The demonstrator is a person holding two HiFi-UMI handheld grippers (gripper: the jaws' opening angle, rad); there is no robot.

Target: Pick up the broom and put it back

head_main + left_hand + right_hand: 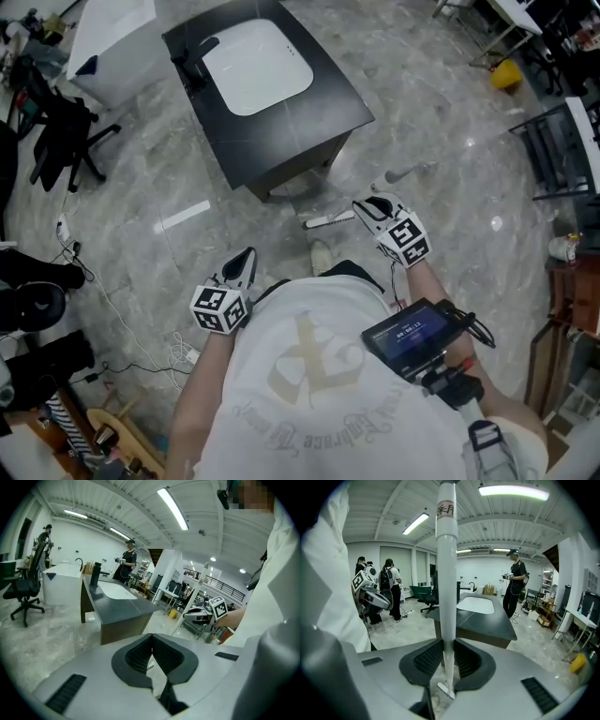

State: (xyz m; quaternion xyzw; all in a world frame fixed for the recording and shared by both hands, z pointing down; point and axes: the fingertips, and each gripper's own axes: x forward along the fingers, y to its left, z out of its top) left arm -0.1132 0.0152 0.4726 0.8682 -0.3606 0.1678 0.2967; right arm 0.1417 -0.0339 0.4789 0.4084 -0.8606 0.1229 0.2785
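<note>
Two right jaws: the right gripper (449, 645) pinches the handle of the white broom (446, 592), pads pressing on both sides.
Broom: upright, its handle rising above the jaws and its small head below them, over the grey floor (187, 178).
Left jaws: the left gripper (152, 641) is closed tip to tip, with nothing between.
Beyond: a dark surface (323, 103) with a white sink (255, 66) stands ahead.

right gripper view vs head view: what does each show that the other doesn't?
Only the right gripper view: the right gripper with its fingers clamped on the white broom handle, the handle's label, a standing person. Only the head view: a screen device worn by the wearer, the right gripper's marker cube. Both: the black table with its white basin, the left gripper.
</note>
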